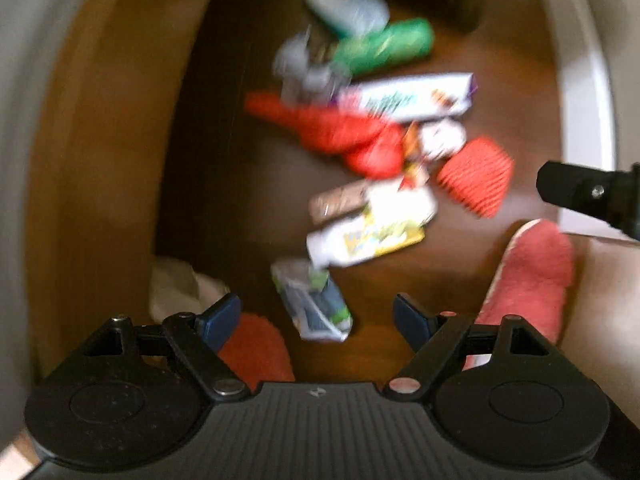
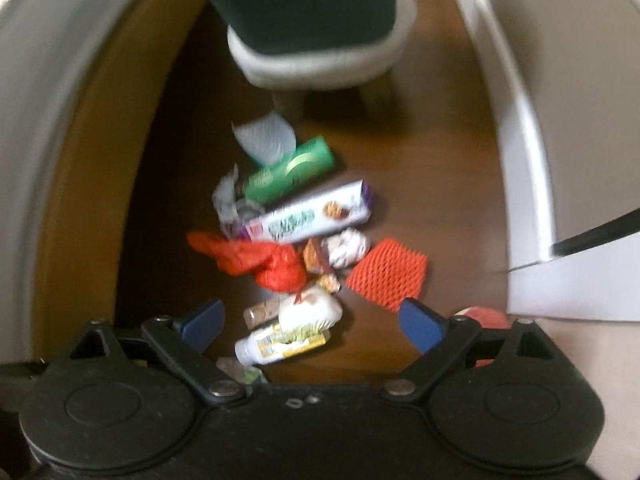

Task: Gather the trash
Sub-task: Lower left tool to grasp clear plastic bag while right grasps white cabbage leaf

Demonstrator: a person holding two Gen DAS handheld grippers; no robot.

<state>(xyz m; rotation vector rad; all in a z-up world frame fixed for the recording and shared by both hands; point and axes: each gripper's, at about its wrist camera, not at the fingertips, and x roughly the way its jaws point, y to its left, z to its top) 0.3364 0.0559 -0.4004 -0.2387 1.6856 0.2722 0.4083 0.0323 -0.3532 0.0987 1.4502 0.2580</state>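
Nearby, slippered foot (image 1: pixel 532 276) beside bottle (image 1: pixel 360 240).

Both views are motion-blurred. The floor (image 2: pixel 420 152) looks like smooth brown wood with a dull sheen. On it lie a glossy green packet (image 2: pixel 290 172), a printed white carton (image 2: pixel 312 216), crinkled red plastic bag (image 2: pixel 256 260), orange foam netting (image 2: pixel 386 274) and a smooth white plastic bottle (image 2: pixel 280 346). Lower right in the left view, a fuzzy pink slipper (image 1: pixel 532 276).

Dim, warm indoor light; both fisheye views motion-blurred, litter (image 1: pixel 372 136) smeared, edges strongly curved, floor (image 2: pixel 420 168) in shadow.
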